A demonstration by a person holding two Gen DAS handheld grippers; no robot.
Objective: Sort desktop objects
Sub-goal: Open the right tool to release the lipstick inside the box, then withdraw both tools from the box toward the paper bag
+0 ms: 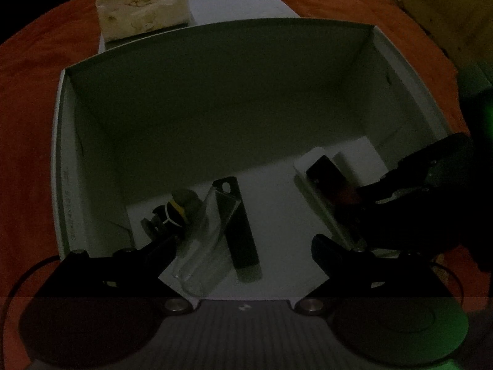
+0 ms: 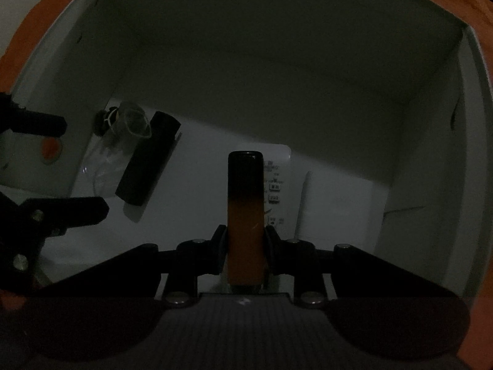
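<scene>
Orange-and-black stick [image 2: 245,212] clamped upright between the jaws of the right gripper [image 2: 245,252], low inside the white box [image 2: 431,160] above a printed white card [image 2: 279,191] on the floor's right half, far wall well clear. Left gripper [image 1: 243,246] spread wide and empty over a clear tube [image 1: 205,240] and black bar [image 1: 238,228] at the near-left. Seen only from the left wrist: orange cloth [image 1: 27,123] around the box, a pale pouch [image 1: 143,4] past its far edge.

An orange cloth [image 1: 27,98] covered the worktop. On a flat white sheet [image 1: 234,6] at the far side stood a pale beige pouch [image 1: 143,4] printed with a faint cartoon figure, upright and dimly lit.
</scene>
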